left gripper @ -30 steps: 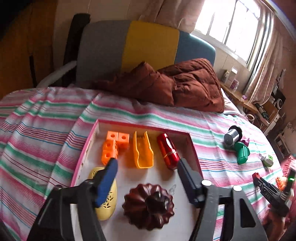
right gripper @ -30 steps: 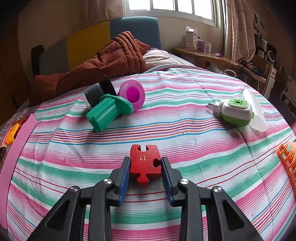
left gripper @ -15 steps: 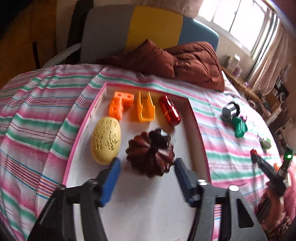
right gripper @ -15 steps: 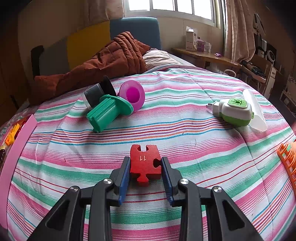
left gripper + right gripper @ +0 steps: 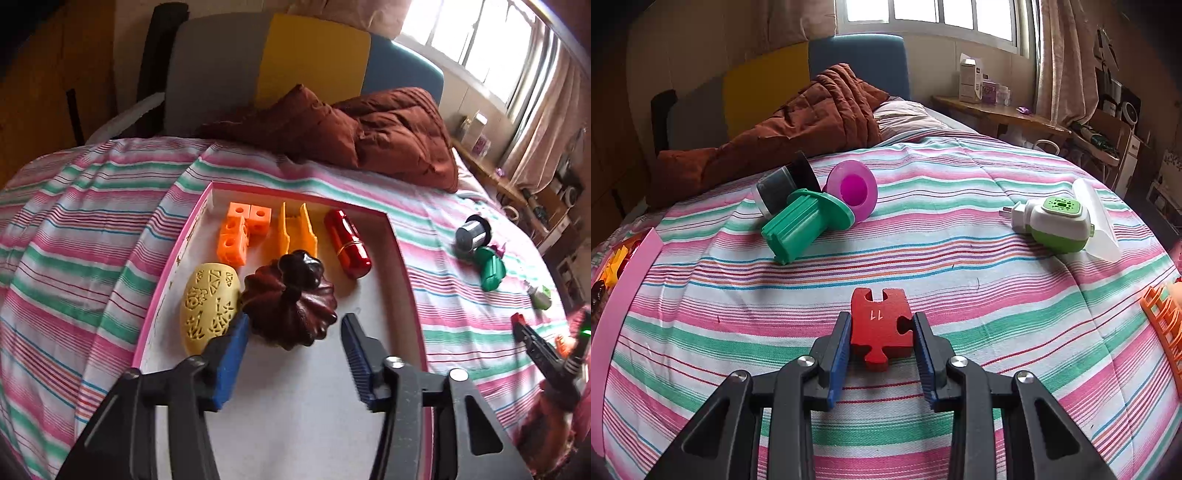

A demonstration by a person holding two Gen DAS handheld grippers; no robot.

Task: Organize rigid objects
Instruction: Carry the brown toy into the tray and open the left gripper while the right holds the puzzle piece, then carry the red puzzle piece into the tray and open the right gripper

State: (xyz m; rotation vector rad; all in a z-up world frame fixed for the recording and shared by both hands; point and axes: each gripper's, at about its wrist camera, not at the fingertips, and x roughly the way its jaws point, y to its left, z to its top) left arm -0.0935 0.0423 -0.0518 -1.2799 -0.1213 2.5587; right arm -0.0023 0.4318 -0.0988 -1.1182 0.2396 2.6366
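A pink-rimmed tray [image 5: 406,266] on the striped bed holds an orange block cluster [image 5: 240,232], an orange clip piece [image 5: 295,232], a red capsule [image 5: 347,243], a yellow egg shape [image 5: 210,306] and a dark brown fluted mould [image 5: 291,302]. My left gripper [image 5: 295,328] is open and empty just in front of the mould. My right gripper [image 5: 882,332] is shut on a red puzzle piece [image 5: 879,325] marked 11, low over the bedspread. It shows small in the left wrist view [image 5: 524,325].
On the bed lie a green ribbed cup [image 5: 801,225], a purple funnel [image 5: 853,192], a dark jar [image 5: 783,188], a green-white plug-in device [image 5: 1056,221] and an orange rack [image 5: 1163,325]. A brown quilt [image 5: 351,129] lies behind the tray, whose pink rim [image 5: 628,266] shows at the left.
My left gripper has pulled back and risen from the tray; the brown mould now lies beyond its fingertips and against the yellow egg. The right gripper holds still on the puzzle piece.
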